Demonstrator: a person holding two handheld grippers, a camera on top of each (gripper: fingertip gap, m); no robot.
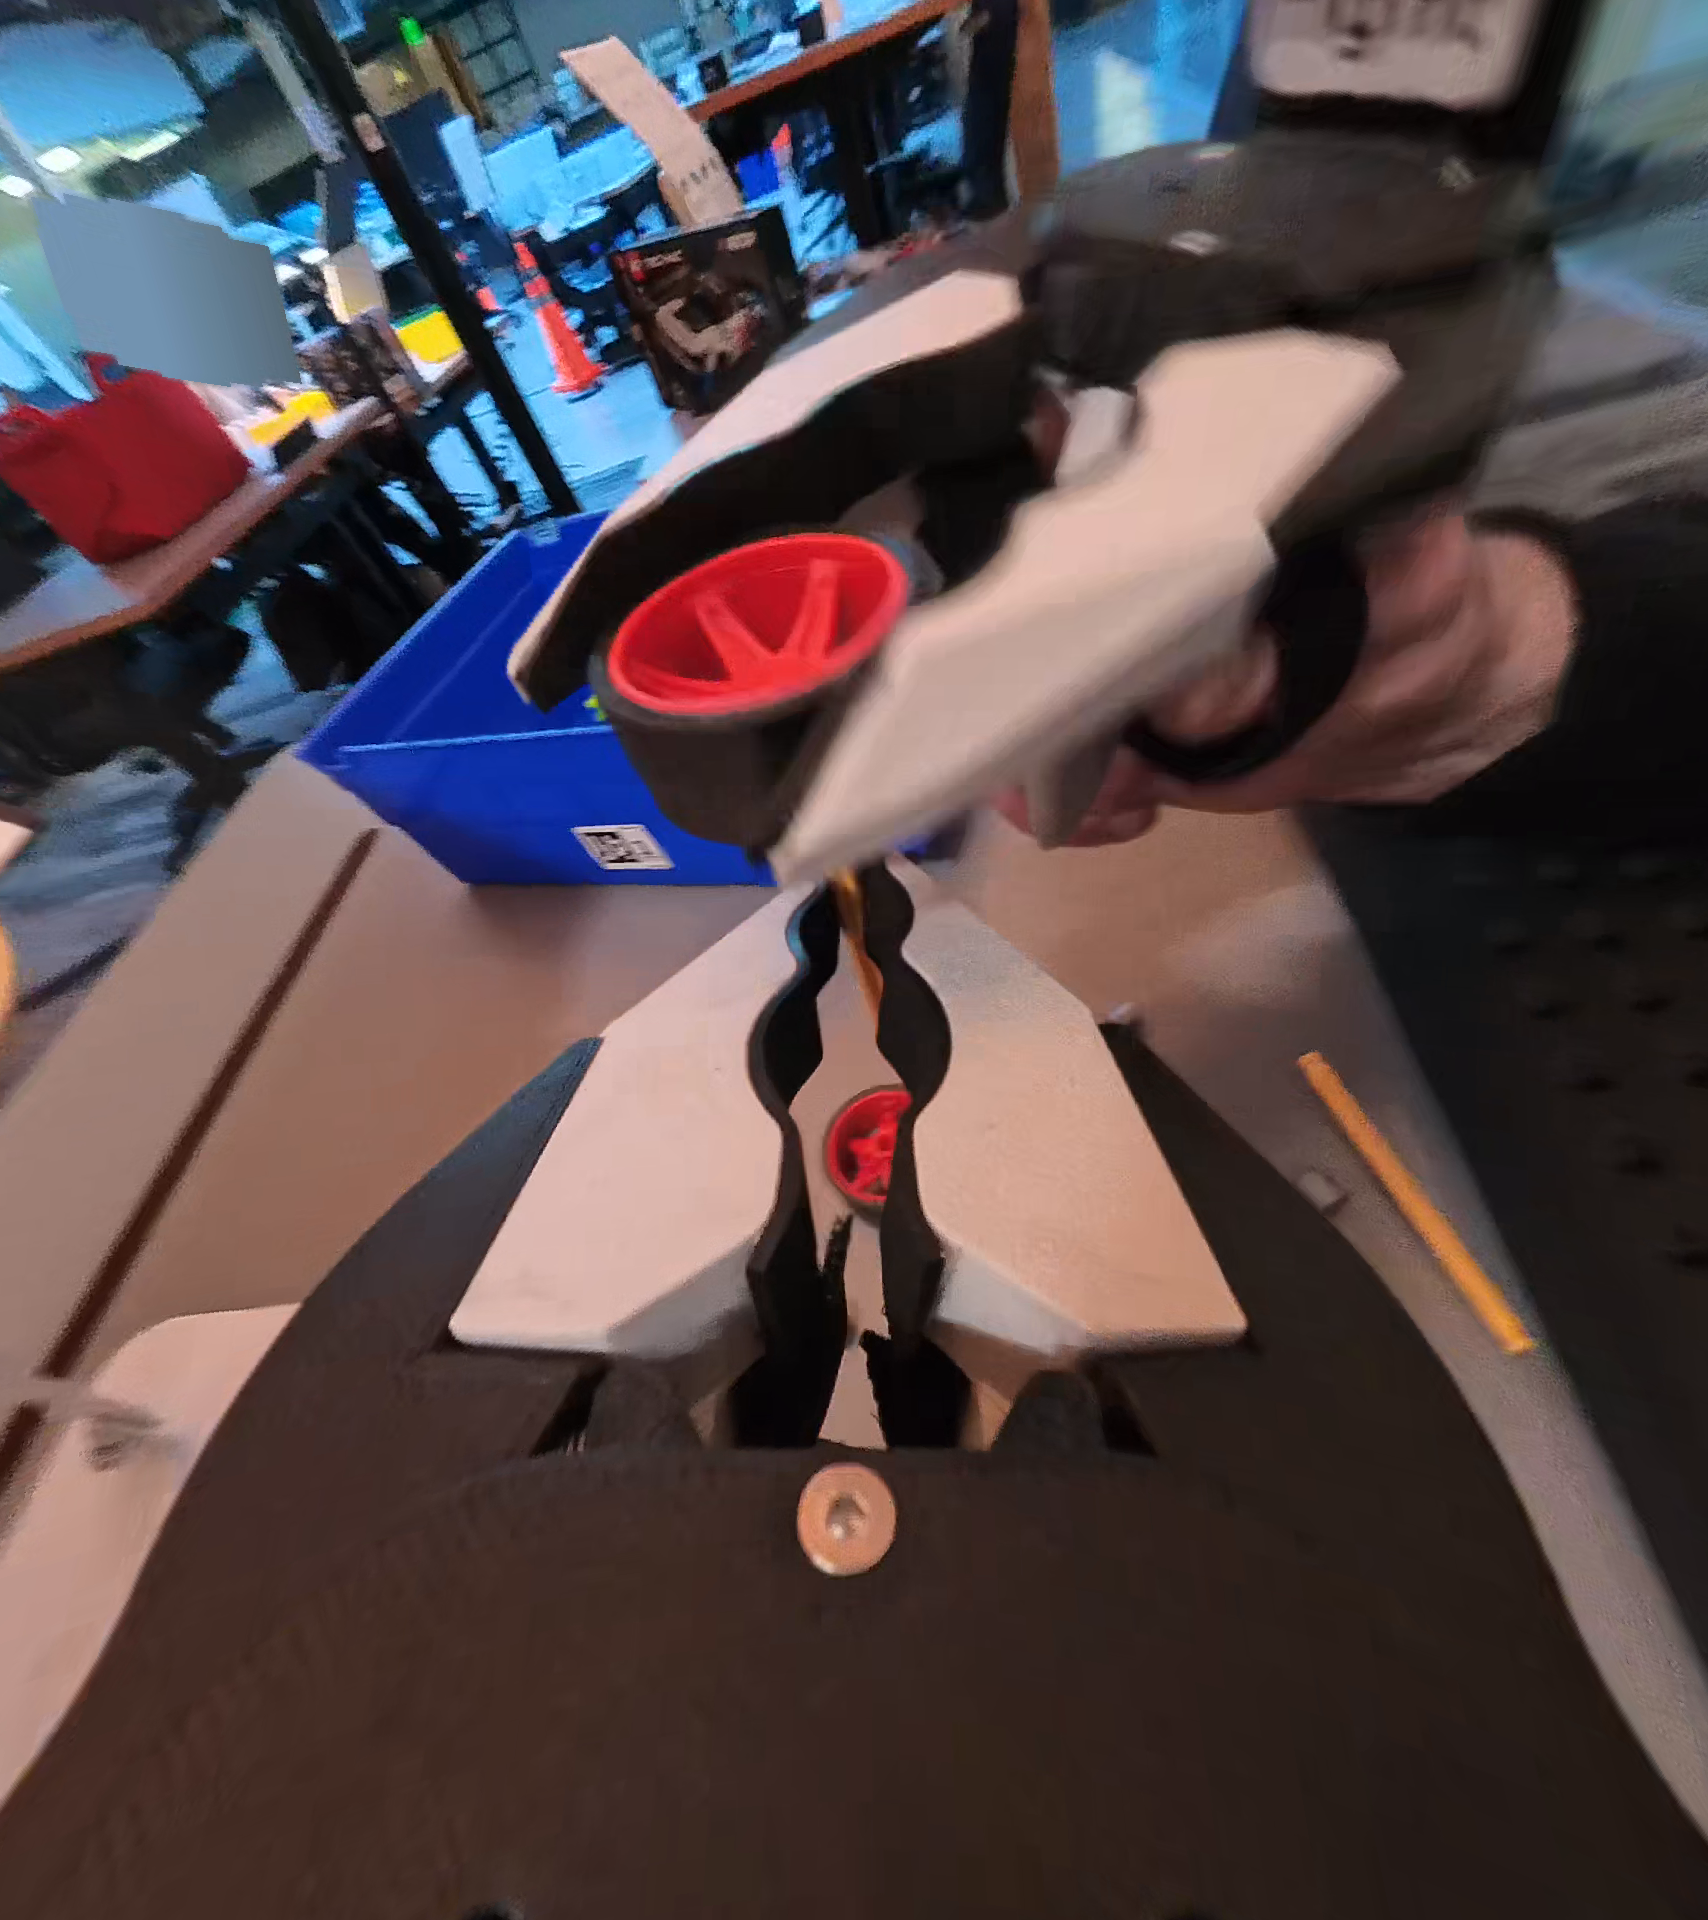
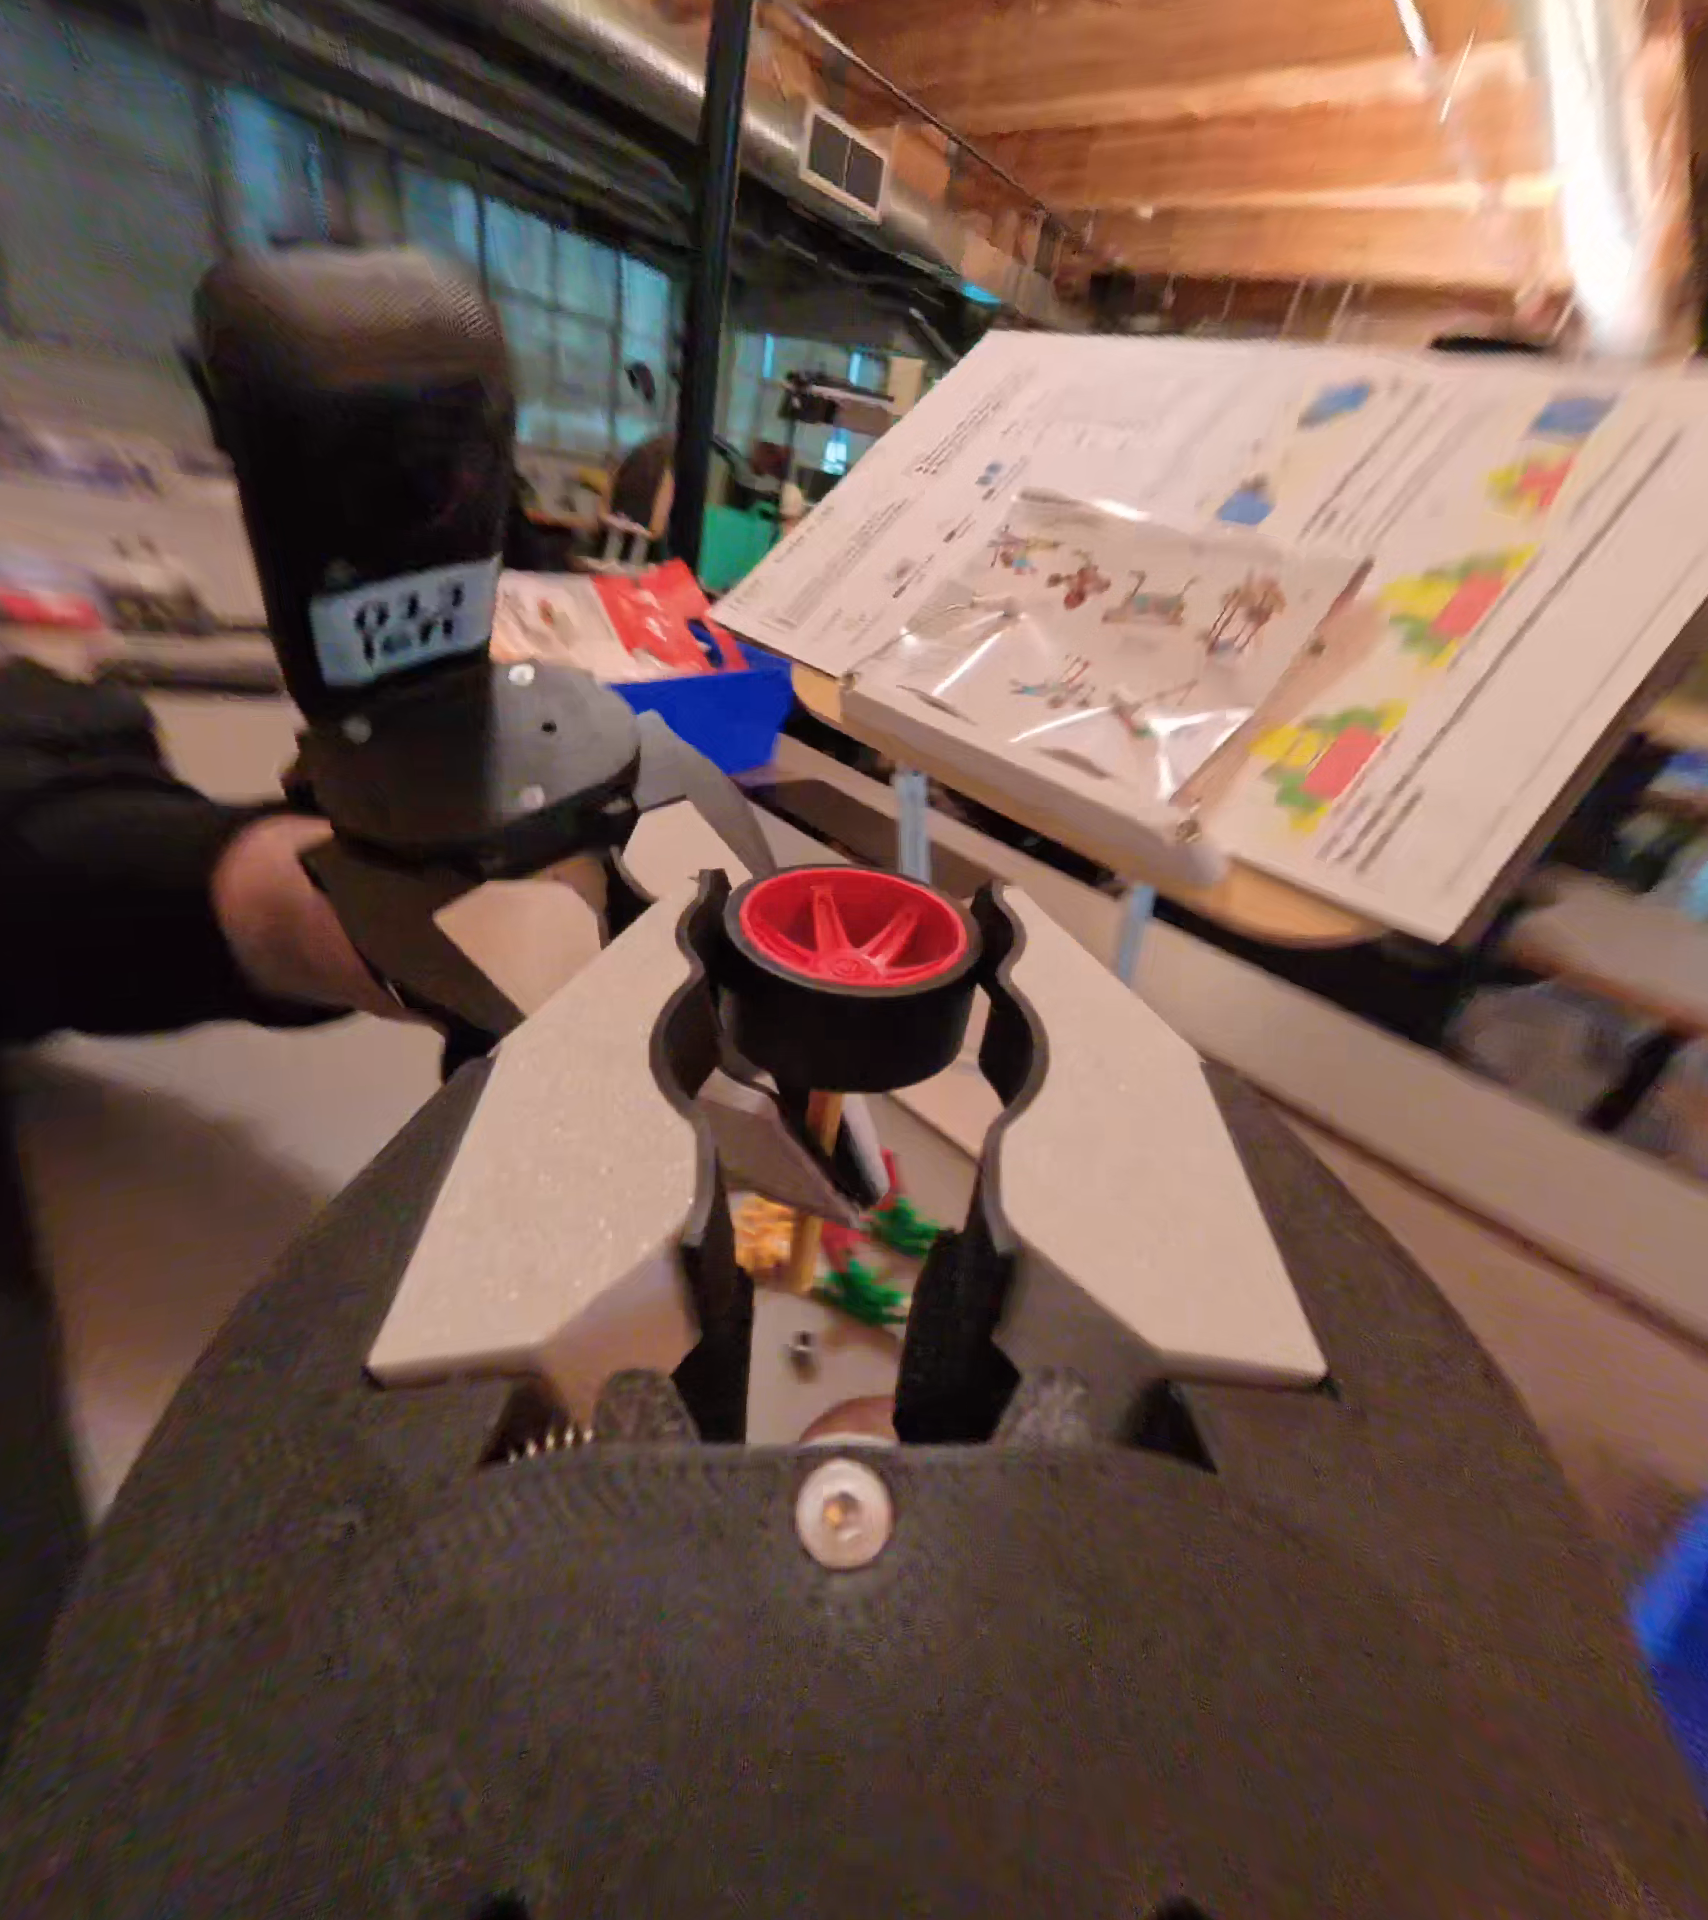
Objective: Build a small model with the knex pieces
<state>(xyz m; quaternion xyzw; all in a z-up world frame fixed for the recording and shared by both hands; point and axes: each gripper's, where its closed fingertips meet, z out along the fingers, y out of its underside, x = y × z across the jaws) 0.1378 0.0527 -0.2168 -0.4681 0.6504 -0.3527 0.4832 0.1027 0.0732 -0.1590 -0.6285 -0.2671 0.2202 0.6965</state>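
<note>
The left gripper was nearly closed, pinching a thin yellow-tan stick that stood roughly upright, its long axis rising toward the wheel above, probably steadied so the wheel could meet its end. The right gripper, jaws partly open, clamped the small black-tyred wheel with a red spoked hub by its tread, hub facing up, above the grey tabletop's far edge near a blue plastic bin.
</note>
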